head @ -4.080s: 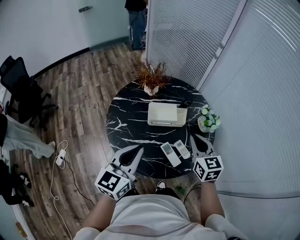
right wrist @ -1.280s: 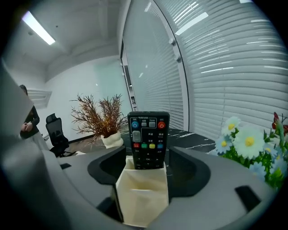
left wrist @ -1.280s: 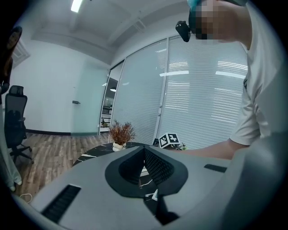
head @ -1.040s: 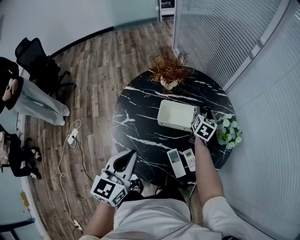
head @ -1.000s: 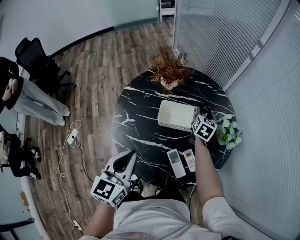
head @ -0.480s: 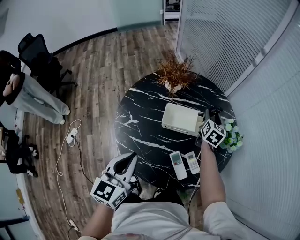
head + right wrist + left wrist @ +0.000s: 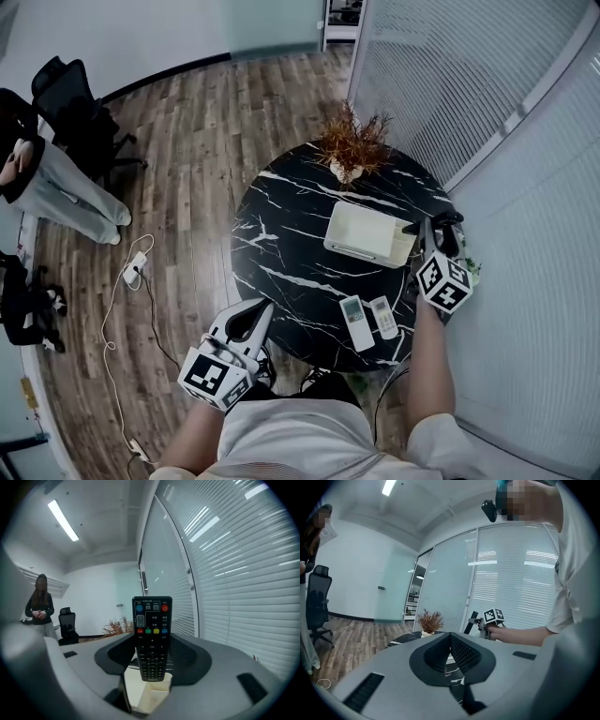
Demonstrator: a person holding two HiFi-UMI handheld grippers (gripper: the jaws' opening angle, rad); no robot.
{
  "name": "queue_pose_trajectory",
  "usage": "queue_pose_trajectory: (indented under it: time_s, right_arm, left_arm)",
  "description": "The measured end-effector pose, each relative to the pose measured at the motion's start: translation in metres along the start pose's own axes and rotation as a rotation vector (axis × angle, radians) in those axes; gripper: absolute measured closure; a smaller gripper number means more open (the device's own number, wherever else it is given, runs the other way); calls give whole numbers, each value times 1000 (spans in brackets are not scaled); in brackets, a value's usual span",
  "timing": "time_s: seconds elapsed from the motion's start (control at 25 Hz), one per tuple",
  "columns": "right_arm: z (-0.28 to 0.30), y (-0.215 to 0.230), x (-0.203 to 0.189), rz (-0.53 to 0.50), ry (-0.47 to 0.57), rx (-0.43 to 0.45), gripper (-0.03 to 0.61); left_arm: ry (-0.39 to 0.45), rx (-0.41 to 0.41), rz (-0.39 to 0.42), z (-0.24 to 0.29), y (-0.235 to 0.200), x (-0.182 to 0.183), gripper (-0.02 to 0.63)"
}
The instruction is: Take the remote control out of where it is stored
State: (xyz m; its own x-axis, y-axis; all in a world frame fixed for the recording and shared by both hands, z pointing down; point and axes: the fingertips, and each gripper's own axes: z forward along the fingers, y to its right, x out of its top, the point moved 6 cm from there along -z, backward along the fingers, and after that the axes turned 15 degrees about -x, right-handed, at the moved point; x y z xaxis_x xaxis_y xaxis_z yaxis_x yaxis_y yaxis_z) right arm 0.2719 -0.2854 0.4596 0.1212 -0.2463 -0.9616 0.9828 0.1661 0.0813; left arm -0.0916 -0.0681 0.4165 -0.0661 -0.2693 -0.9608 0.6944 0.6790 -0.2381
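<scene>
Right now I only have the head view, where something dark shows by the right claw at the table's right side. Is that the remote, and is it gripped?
Observer: Yes. The right gripper view shows the right claw shut on a black remote, which stands upright between the jaws with its buttons facing the camera.
Operator: Is it out of its holder?
Observer: It looks so. The remote's bottom edge shows in full, above the open compartment of the cream holder.
Operator: And the left claw?
Observer: The left gripper view shows the left claw shut, with nothing between the jaws.
</scene>
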Motion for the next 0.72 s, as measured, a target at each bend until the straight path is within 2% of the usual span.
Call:
queue_pose_trajectory:
  time_s: [0.24,0.44,0.72]
  right_arm:
    - [-84,-34,-12,-113,-83,211,347]
    - [-140,-67,-34,-185,-181,323,348]
    - [-187,-111,-97,-417,-428,493,348]
  left_arm:
    - [35,-26,-2,-17,-7,1,606]
    - [51,-43,1,-32,-14,6,606]
    - [71,-73,-8,-46,-19,1,606]
